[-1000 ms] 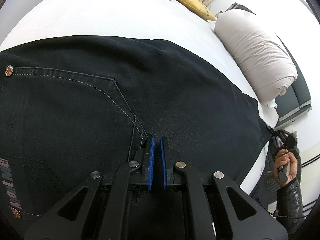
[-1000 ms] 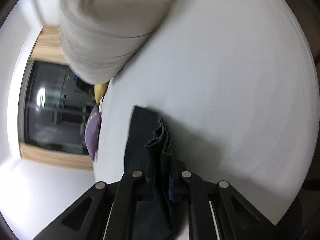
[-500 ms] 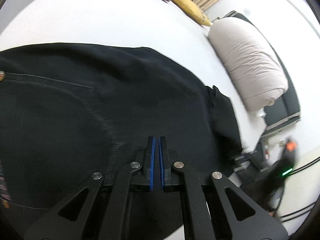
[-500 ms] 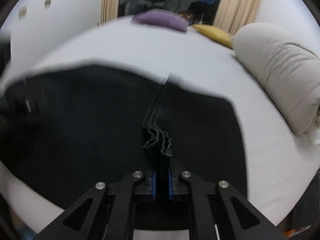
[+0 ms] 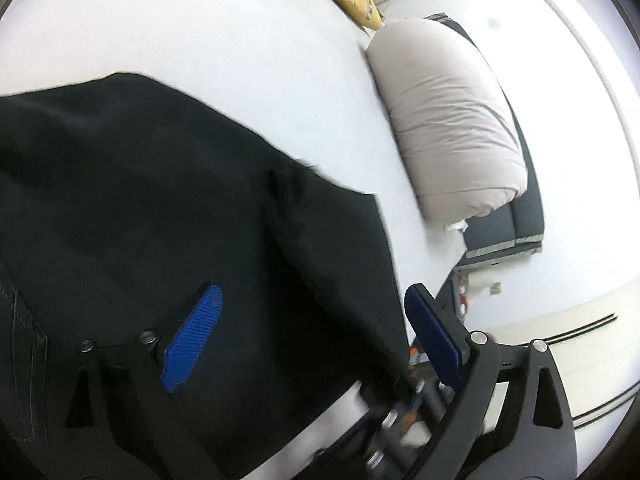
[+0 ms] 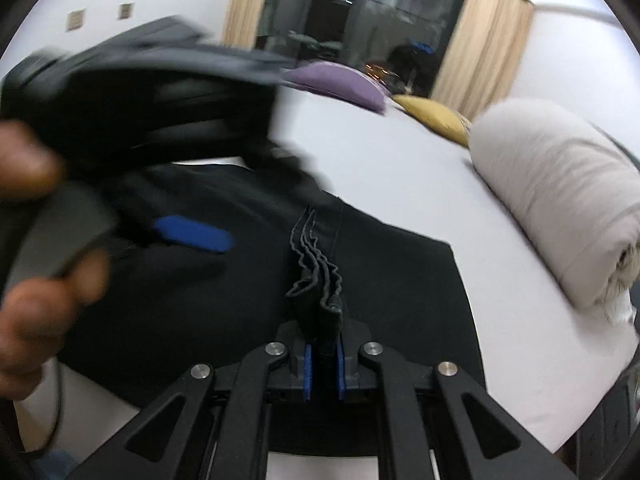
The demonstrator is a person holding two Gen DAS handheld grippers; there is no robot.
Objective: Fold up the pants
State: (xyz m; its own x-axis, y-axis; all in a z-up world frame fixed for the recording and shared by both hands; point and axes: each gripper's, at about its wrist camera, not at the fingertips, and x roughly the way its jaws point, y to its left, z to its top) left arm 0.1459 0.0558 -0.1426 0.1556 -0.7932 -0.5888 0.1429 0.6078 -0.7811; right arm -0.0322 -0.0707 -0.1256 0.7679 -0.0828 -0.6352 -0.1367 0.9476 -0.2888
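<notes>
Black pants lie folded on the white bed. My left gripper is open and empty above the pants' near edge; its blue pads stand wide apart. It also shows blurred at the left of the right wrist view, held by a hand. My right gripper is shut on the bunched hem of the pants, held over the folded fabric.
A rolled beige duvet lies along the bed's right side. A yellow pillow and a purple pillow sit at the head. A dark window with curtains is behind. A dark sofa stands past the bed's edge.
My left gripper has let go of the pants and opened wide, swinging right. My right gripper has carried the hem over onto the pants, folding them shorter.
</notes>
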